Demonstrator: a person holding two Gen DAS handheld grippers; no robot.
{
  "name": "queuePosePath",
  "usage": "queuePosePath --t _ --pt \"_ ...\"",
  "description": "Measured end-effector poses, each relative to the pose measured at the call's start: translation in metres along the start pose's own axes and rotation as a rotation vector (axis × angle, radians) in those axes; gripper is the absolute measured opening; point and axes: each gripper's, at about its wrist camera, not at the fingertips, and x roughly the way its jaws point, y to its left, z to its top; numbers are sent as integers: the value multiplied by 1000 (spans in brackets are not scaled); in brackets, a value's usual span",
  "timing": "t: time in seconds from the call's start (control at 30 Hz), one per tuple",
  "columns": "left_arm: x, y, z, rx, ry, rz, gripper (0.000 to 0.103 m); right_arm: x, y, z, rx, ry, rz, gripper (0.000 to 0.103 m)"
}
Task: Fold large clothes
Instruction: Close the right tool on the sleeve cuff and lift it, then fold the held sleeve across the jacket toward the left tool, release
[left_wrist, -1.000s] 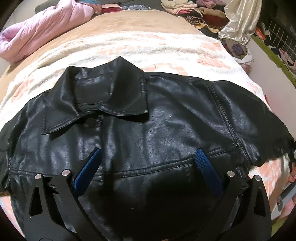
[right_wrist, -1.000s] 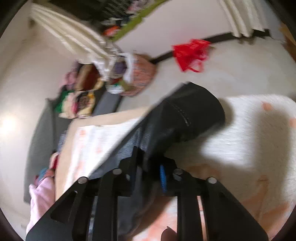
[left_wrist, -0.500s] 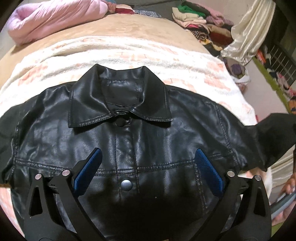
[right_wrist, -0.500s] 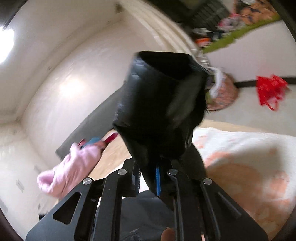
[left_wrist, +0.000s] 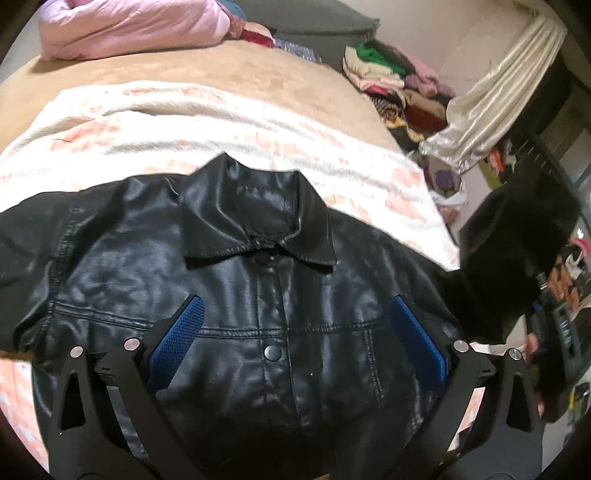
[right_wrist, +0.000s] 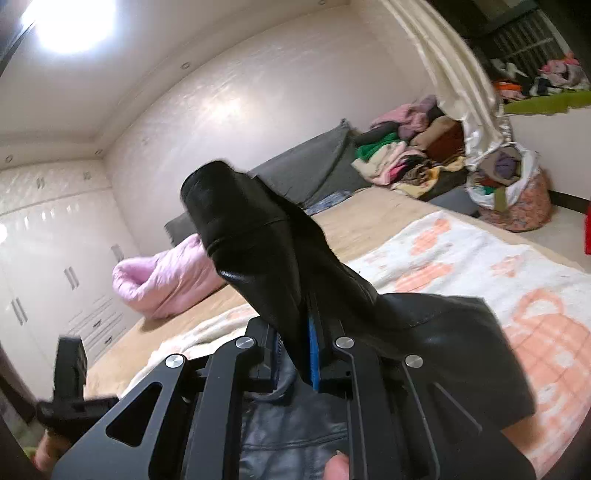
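While the right gripper (right_wrist: 312, 354) stays pinched tight on the sleeve (right_wrist: 255, 240), that sleeve now stands up off the bed (left_wrist: 207, 77), cuff in the air, so my guess is it's about to fold across the chest. A second back it still lay down by the blanket (right_wrist: 480, 258). The left gripper (left_wrist: 295, 332) hovers wide and empty (both blue pads clear) over the black jacket (left_wrist: 229, 295), which lies flat, collar away.

One jacket (left_wrist: 229, 295) — two tongs (left_wrist: 295, 343) — one blanket (left_wrist: 221, 122)
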Motion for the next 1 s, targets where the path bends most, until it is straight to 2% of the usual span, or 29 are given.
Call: queuePosePath --t 0.23,0.6,0.83,1.0 --pt "-41 23 7 -72 -60 -92 94 24 54 -25 -99 61 81 10" --pt "-97 80 3 -189 -146 -110 94 49 136 -65 -263 158 240 10" --pt "-115 104 -12 -218 -144 -96 94 59 168 -104 -337 266 288 10" --pt "-109 120 -23 -269 -110 -137 94 66 178 -128 -393 353 279 10"
